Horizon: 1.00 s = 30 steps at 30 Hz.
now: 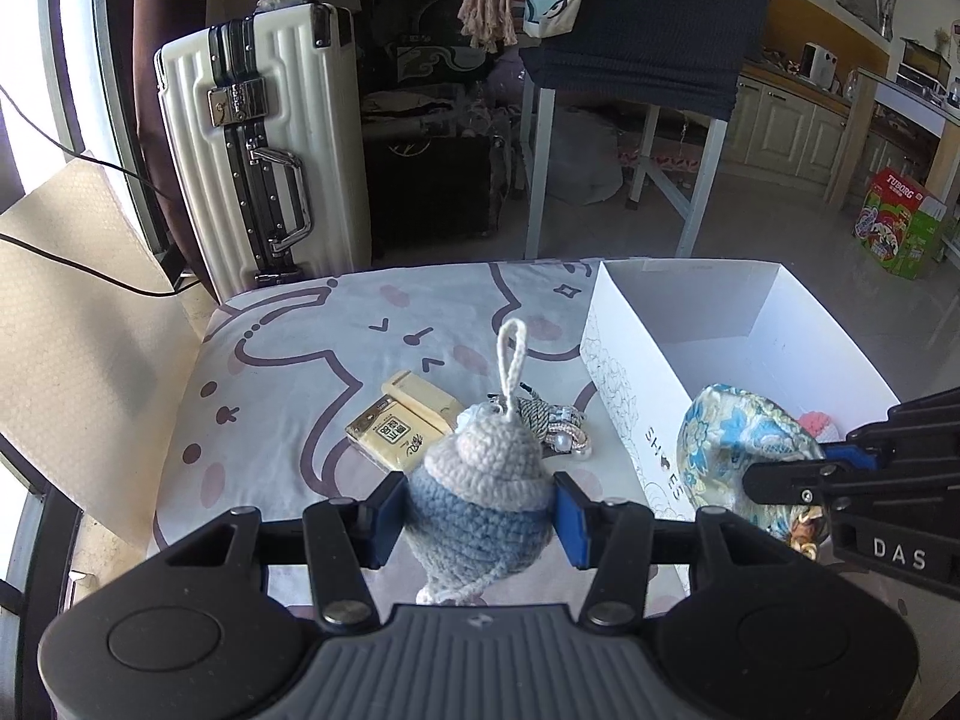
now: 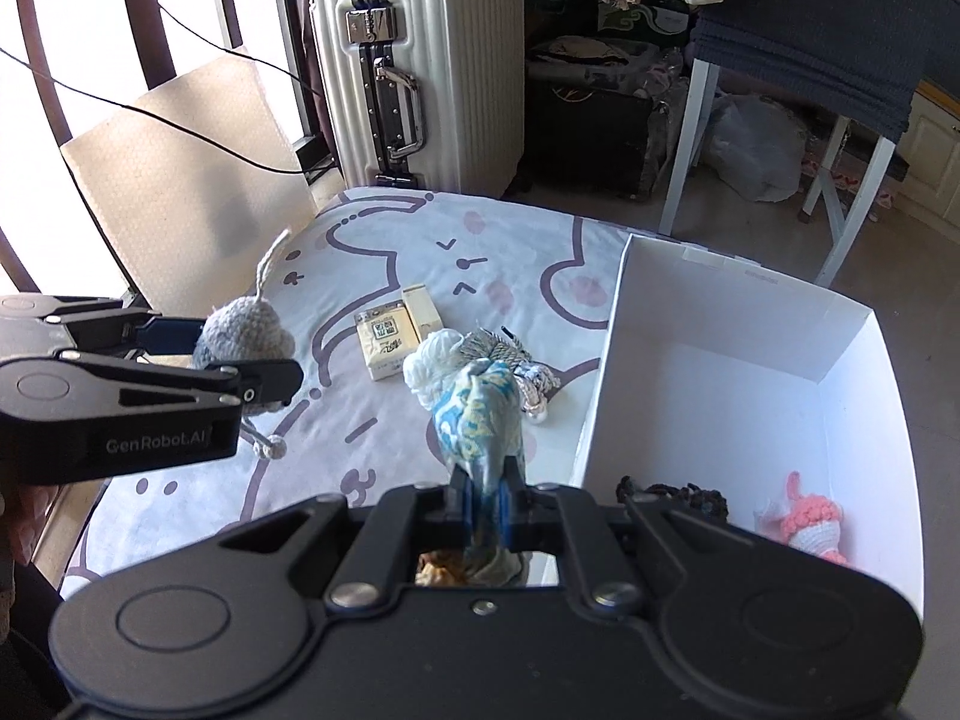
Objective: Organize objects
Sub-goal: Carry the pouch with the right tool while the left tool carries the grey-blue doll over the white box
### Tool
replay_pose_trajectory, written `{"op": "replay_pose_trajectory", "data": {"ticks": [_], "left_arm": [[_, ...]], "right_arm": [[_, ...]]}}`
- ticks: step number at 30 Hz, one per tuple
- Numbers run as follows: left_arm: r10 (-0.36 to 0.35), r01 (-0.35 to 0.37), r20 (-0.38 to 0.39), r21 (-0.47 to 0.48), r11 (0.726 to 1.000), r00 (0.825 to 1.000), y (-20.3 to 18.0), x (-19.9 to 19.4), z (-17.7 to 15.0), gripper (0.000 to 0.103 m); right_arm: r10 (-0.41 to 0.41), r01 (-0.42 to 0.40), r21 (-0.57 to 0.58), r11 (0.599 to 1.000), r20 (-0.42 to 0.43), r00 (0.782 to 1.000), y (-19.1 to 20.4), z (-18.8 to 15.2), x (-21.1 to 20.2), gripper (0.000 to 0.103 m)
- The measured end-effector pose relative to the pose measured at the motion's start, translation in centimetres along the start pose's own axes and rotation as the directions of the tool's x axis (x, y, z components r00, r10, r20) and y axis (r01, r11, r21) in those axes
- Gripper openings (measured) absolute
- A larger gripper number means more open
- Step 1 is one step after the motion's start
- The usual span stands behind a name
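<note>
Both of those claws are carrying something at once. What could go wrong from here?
The left gripper pinches the crocheted toy only at its sides; its dangling string might snag. The right gripper clamps just a narrow fold of the brocade pouch, so it could slip. Both sit close beside the white box and may bump.

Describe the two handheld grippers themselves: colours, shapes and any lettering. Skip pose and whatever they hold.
Both grippers are matte black, each with two rounded lobes bearing circular discs and silver rivets at the linkage joints. The left gripper has a grey ribbed centre panel and blue pads on its fingers; its side reads "GenRobot.AI". The right gripper has the same blue-lined fingers, and its side shows "DAS". No cables or sleeves are visible.
</note>
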State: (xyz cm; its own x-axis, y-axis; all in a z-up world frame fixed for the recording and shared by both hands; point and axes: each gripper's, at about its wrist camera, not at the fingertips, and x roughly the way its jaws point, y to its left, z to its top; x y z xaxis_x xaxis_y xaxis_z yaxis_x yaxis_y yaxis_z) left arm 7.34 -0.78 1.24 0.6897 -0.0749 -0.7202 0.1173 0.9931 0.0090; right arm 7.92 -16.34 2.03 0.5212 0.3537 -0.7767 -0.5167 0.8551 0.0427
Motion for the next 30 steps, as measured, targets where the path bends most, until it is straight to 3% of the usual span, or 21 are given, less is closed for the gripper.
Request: {"op": "replay_pose_trajectory", "data": {"ticks": [14,30], "left_arm": [[-0.015,0.015,0.013,0.006,1.0,1.0,-0.6,-0.6,-0.1,0.052],[-0.071,0.071,0.008,0.026,0.997,0.997,-4.4,0.9,2.1,0.052]], "right_arm": [[-0.001,0.001,0.032,0.999,0.015,1.0,-0.9,0.0,-0.7,0.009],[-0.05,0.048,0.086,0.995,0.025,0.998,-5.5,-0.5,-2.2,0.009]]}}
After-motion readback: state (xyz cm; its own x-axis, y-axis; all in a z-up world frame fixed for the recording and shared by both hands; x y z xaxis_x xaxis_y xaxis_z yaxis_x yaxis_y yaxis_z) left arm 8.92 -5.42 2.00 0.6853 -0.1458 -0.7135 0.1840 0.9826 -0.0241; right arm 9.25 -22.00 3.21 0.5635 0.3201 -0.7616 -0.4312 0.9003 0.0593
